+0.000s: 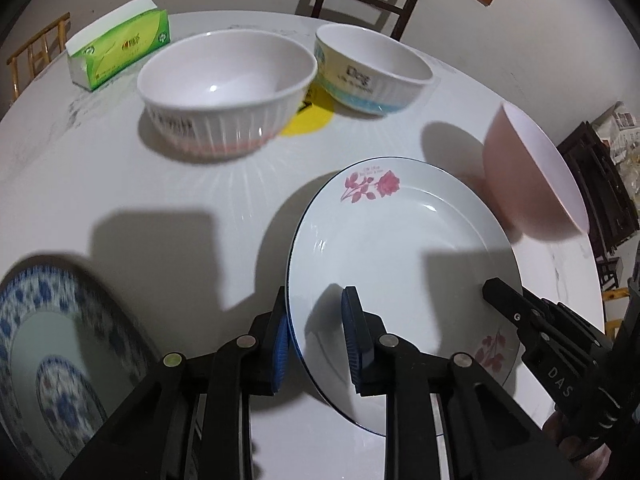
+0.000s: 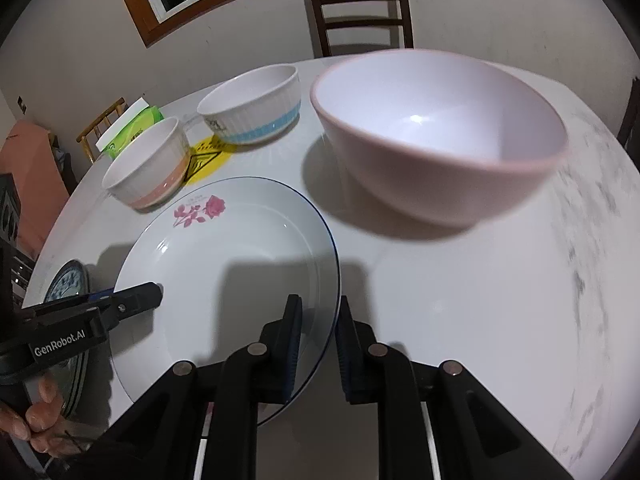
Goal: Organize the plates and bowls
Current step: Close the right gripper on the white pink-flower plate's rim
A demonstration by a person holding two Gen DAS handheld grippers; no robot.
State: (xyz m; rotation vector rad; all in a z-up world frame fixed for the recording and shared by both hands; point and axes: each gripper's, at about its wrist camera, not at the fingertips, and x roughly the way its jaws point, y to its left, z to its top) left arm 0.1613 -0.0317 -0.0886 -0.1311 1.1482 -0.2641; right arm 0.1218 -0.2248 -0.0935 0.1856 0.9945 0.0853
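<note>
Rose-printed white plate [image 1: 400, 248] sits tilted above the white marbled tabletop [image 1: 120, 184], gripped at two opposite parts of its rim; the left tool [image 1: 316, 336] is clenched on the plate's left edge, one blue pad beneath the rim and the other on its upper face; the right tool [image 2: 318, 344] is clenched on the plate's right edge in the same way, the thin blue-lined rim passing between its two pads. In the left wrist view the right tool enters from the lower right with its black finger lying on the plate; in the right wrist view the left tool comes in from the lower left, with a person's fingers [image 2: 44, 412] wrapped around its handle.

Beyond the plate stand two ribbed bowls, near each other; the ribbed bowl with a pink band [image 1: 228, 92] is on the left and the ribbed bowl with a blue band [image 1: 372, 72] is behind it to the right, with a yellow sticker [image 1: 308, 116] on the tabletop between them. A plain pink bowl [image 2: 440, 136] sits upright to the right of the plate, near its far rim. A blue-and-white patterned plate [image 1: 60, 344] lies at the tabletop's near left, blurred. A green tissue pack [image 1: 120, 52] rests at the far left edge; a dark wooden chair [image 2: 360, 12] stands behind the tabletop against the wall.
</note>
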